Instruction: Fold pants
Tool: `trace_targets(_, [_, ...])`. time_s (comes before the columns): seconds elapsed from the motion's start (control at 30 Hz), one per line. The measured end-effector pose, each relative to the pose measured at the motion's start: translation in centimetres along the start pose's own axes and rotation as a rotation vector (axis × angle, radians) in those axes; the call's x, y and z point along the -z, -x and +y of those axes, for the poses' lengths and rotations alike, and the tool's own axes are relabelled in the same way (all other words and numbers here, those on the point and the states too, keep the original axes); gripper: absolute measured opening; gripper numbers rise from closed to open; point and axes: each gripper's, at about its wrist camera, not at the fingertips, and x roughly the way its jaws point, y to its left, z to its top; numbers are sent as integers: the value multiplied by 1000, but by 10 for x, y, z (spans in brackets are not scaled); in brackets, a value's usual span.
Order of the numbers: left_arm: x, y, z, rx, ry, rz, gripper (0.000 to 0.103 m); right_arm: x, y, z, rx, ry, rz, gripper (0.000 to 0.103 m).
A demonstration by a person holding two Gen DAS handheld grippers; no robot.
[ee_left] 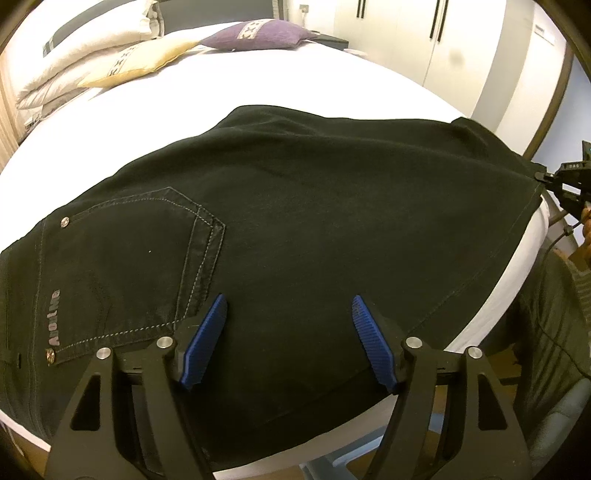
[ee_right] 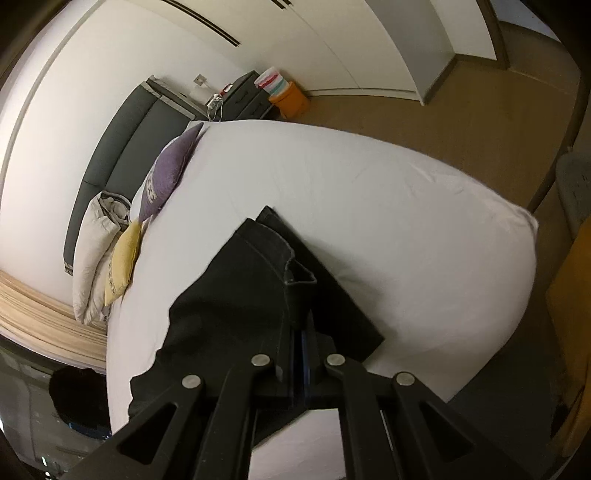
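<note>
Black denim pants (ee_left: 295,229) are seen spread flat across a white-sheeted bed (ee_left: 258,74), filling centre and lower part of left wrist view. Rear patch pocket with pale stitching (ee_left: 147,266) is noted at lower left, w/ two metal rivets and a small grey logo beside it. Far end of garment reaches right edge of frame.

Left tool (ee_left: 290,339): blue ribbed pads (ee_left: 205,339) are held spread wide apart at bottom centre, over the fabric just right of the pocket. No cloth is gathered between them; contact w/ the fabric cannot be confirmed.

Right tool (ee_right: 301,325): fingers are pressed together at lower centre of right wrist view, pinching a raised fold of the pants' edge, approx. at the leg hem. Same tool is seen at far right edge of left wrist view, touching the garment's corner, w/ part of a hand behind it.

Background, upper left of left wrist view: stacked white pillows (ee_left: 74,44), one yellow cushion (ee_left: 140,59), one purple cushion (ee_left: 258,35). White wardrobe doors w/ dark handles (ee_left: 424,37) are noted at upper right. In right wrist view, wood-tone floor (ee_right: 443,122) and an orange container (ee_right: 290,101) are recorded at top centre.
</note>
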Motion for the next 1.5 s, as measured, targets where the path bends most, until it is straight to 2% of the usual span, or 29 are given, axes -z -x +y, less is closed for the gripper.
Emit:
trace_targets(0.1, [-1, -7, -3, -7, -6, -8, 80, 8, -23, -22, 1, -60, 84, 1])
trace_targets(0.17, [-2, -8, -4, -10, -6, -7, 80, 8, -20, -21, -4, -49, 80, 3])
trace_targets(0.27, [-4, -10, -3, -4, -9, -4, 80, -4, -18, -12, 13, -15, 150, 18])
trace_targets(0.3, [-4, -10, -1, -3, -10, -2, 80, -13, -9, -9, 43, 3, 145, 25])
trace_targets(0.33, [-4, -9, -1, -3, -9, -1, 80, -19, -3, -8, 79, 26, 122, 41])
trace_targets(0.37, [-5, -10, -1, -3, -9, 0, 81, -28, 7, -5, 113, 61, 77, 47])
trace_targets(0.4, [-5, -10, -2, -4, -11, -1, 81, -39, 15, 1, 110, 108, 35, 47])
trace_targets(0.43, [-5, -11, -3, -4, -12, -3, 81, -51, 17, 8, 60, 147, 31, 47])
trace_targets(0.47, [-5, -11, -3, -4, -12, -3, 82, -59, 15, 14, 3, 164, 47, 47])
trace_targets(0.5, [-6, -12, -3, -4, -12, -3, 83, -70, 6, 25, -127, 197, 100, 47])
trace_targets(0.57, [-6, -12, -3, -4, -14, -1, 85, -82, -13, 48, -241, 303, 158, 47])
trace_targets(0.63, [-7, -13, -3, -5, -16, 3, 85, -91, -38, 67, -275, 402, 215, 47])
trace_targets(0.7, [-9, -15, -3, -2, -17, 6, 86, -101, -65, 74, -306, 420, 284, 47])
trace_targets(0.87, [-10, -17, -2, 3, -22, 9, 87, -121, -107, 66, -293, 402, 339, 47])
trace_targets(0.93, [-12, -20, -3, 2, -25, 12, 88, -124, -117, 62, -313, 393, 370, 47])
trace_targets(1.13, [-14, -24, -3, 2, -29, 14, 92, -113, -127, 61, -306, 447, 455, 45])
trace_targets(1.3, [-16, -26, 0, 2, -32, 14, 93, -126, -130, 54, -311, 406, 459, 44])
trace_targets(1.5, [-14, -26, 0, 2, -34, 14, 93, -134, -140, 49, -288, 394, 504, 44])
